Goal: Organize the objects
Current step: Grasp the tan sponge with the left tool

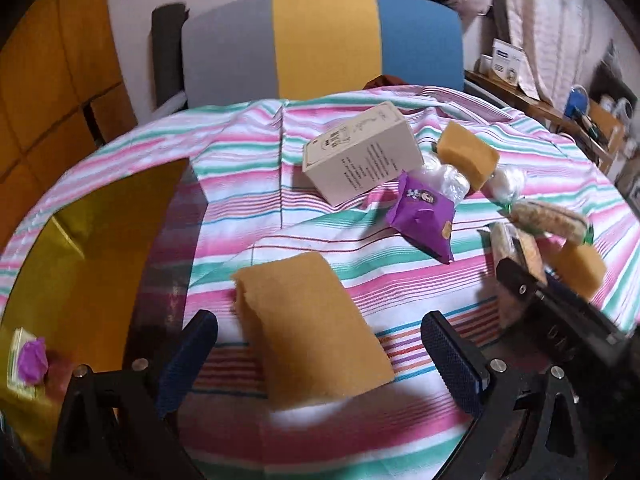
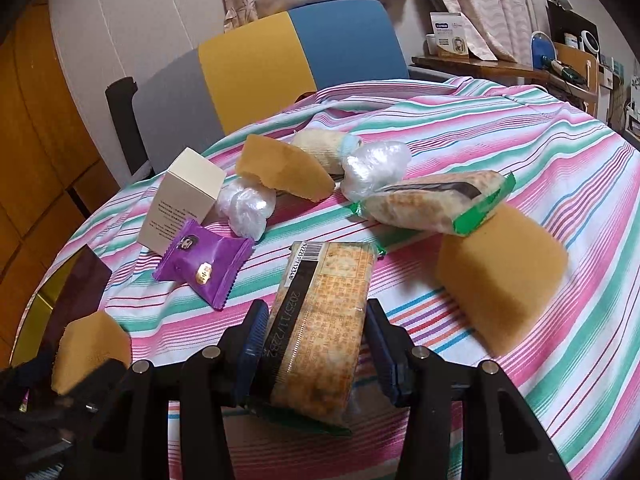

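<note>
The right gripper point(image 2: 316, 340) points downward over the near edge of the striped cloth point(image 2: 500, 128), its 2 blue-padded jaws narrowed onto the sides of a clear-wrapped cracker packet point(image 2: 320, 320), which it holds lengthwise between them. The packet's printed end reaches out toward the middle of the cloth.

The left gripper point(image 1: 320, 344) also tilts down, near the cloth's left edge. Its jaws stand wide apart, 1 on each side of a tan sponge point(image 1: 312, 328), with clear gaps between pads and sponge; whether the sponge rests flat on the cloth cannot be told from the blur.

Farther toward the cloth's far edge lie a cream box point(image 2: 184, 204), a purple snack pouch point(image 2: 204, 268) just in front of it, 2 crumpled plastic bundles point(image 2: 246, 204), another tan sponge point(image 2: 280, 172) and a second cracker packet point(image 2: 432, 204) leaning on a large sponge block point(image 2: 500, 284) by the right edge. A yellow tray point(image 1: 92, 264) sits at the cloth's left edge.
</note>
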### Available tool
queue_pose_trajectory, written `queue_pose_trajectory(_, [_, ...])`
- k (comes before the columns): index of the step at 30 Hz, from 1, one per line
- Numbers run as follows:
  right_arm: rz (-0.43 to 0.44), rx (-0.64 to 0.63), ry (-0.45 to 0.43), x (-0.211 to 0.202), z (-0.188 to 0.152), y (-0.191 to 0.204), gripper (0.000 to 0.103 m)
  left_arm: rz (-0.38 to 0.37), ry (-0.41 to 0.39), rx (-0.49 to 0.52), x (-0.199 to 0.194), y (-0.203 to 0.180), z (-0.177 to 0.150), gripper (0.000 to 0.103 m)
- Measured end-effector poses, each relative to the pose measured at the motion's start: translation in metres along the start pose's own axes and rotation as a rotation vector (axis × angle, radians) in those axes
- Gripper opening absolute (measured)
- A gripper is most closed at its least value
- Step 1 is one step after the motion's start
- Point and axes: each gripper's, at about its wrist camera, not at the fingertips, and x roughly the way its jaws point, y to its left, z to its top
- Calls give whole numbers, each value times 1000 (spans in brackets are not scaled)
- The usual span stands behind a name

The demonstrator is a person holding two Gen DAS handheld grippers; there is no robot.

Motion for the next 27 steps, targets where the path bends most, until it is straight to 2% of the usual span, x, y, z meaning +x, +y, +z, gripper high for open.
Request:
queue_pose_trajectory(7, [2,1,-2,0,0,0,50,52,-37,87,14,-8,-13,96])
queue_pose_trajectory(13, [0,0,-3,0,-1,0,50,-13,-17,13,17,1,-15,93])
queue_pose_trajectory(18, [1,1,-3,-1,-1,0,50,-27,14,-52,20,5,-16,93])
queue_pose_trajectory(25, [3,2,-5,-1,-1,0,50,-17,16,-61,18,4,-18,93])
queue_pose_trajectory(26, [4,3,-5,-1,-1,0,50,-20,14,-58,17,4,-19,90])
queue_pose_trajectory(27, [4,4,-6,-1,-1,0,50,-18,7,-61,15,5,-20,82])
